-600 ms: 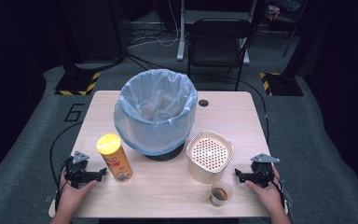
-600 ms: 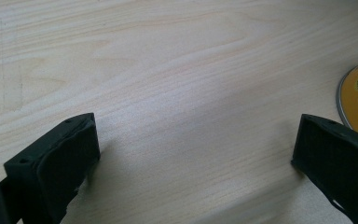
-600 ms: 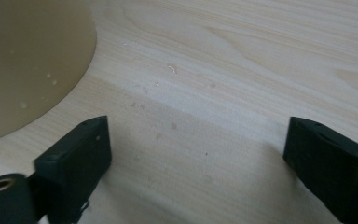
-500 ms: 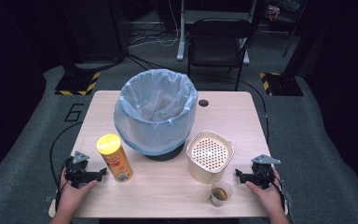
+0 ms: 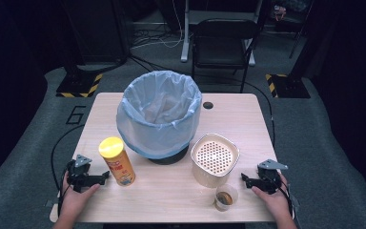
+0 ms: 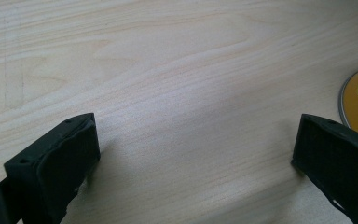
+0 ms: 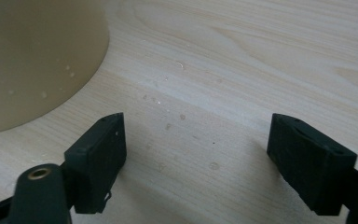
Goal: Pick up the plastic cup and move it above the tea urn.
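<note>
Both sets of black fingers stand wide apart with nothing but bare wood between them. Seen in its own view, the left gripper (image 6: 196,154) has its two pads (image 6: 70,158) spread over the pale wooden table (image 6: 177,70), gripping nothing; the yellow edge of a can, with small print too tiny to read, shows at that picture's right. From the high view, the left gripper (image 5: 106,177) rests on the table near its left front corner, pointing at the tall cylindrical snack can with a yellow lid (image 5: 117,161), which stands upright just beside the tips without touching them. A red panel shows on the can's orange label, but its wording is too blurred to make out.

The right gripper (image 7: 196,163) is likewise open and empty, its pads (image 7: 98,154) over wood marked with small drops, with a cream-coloured plastic container (image 7: 37,56) at upper left. In the high view, the right gripper (image 5: 244,179) lies near the right front edge, pointing toward a small clear cup holding brown liquid (image 5: 226,196) just in front of the container with its perforated top (image 5: 214,160).

Behind them stands a round bin lined with a light blue bag (image 5: 159,114). A large "6" (image 5: 76,114) is marked on the grey floor.
</note>
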Tool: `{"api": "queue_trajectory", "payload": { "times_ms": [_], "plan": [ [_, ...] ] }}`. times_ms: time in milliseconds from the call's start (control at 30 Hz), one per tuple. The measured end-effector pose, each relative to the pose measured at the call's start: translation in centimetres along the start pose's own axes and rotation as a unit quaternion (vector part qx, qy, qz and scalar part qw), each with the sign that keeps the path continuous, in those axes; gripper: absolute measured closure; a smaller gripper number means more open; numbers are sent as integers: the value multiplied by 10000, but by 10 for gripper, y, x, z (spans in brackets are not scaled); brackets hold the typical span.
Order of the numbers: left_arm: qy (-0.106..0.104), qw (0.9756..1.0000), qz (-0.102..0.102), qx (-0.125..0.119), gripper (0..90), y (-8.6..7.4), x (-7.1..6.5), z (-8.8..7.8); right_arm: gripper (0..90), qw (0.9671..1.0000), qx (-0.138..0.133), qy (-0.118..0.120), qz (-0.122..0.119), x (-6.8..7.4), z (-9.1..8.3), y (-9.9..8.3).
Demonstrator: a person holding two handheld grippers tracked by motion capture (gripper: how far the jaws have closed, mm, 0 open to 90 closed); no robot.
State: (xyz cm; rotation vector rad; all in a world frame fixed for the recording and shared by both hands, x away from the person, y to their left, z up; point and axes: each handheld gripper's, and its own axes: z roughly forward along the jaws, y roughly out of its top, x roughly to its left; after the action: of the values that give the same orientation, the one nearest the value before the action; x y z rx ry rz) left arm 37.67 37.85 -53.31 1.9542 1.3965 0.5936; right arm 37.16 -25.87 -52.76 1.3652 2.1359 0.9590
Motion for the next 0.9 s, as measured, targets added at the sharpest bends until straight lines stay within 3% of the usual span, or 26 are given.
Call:
{"api": "queue_trajectory", "payload": {
  "times_ms": [133, 200, 233, 267, 300, 400, 467, 533, 633, 700, 800, 900],
  "plan": [
    [1, 10000, 2, 1, 4, 0, 0, 0, 249, 10000, -30, 36, 28, 1, -2, 0],
    [0, 10000, 2, 1, 4, 0, 0, 0, 341, 9999, 66, 66, 39, 3, -5, 1],
    [2, 10000, 1, 2, 3, 0, 0, 0, 381, 9999, 66, 62, -66, 2, -5, 2],
    [2, 10000, 1, 2, 4, 0, 0, 0, 381, 9999, 66, 62, -66, 2, -5, 2],
    [3, 10000, 1, 1, 4, 0, 0, 0, 417, 9996, 147, 247, 10, 3, -8, 3],
    [0, 10000, 5, 4, 4, 0, 0, 0, 416, 9987, 318, 393, 8, 6, -13, 5],
    [0, 10000, -3, -3, 4, 0, 0, 0, 425, 9988, 284, 384, -54, 8, -16, 6],
    [0, 10000, 5, 4, 4, 0, 0, 0, 439, 9977, 347, 571, -136, 11, -25, 10],
    [0, 10000, 6, -5, 3, 0, 0, 0, 422, 9973, 182, 620, -350, 17, -41, 14],
    [-3, 10000, 21, 27, 4, 0, 0, 0, 411, 9970, 106, 698, -330, 19, -47, 13],
    [-9, 10000, 6, 9, 3, 0, 0, 0, 395, 9953, 65, 872, -426, 22, -54, 12],
    [1, 10000, 16, 1, 4, 0, 0, 0, 383, 9923, 10, 1041, -676, 30, -68, 11]
  ]
}}
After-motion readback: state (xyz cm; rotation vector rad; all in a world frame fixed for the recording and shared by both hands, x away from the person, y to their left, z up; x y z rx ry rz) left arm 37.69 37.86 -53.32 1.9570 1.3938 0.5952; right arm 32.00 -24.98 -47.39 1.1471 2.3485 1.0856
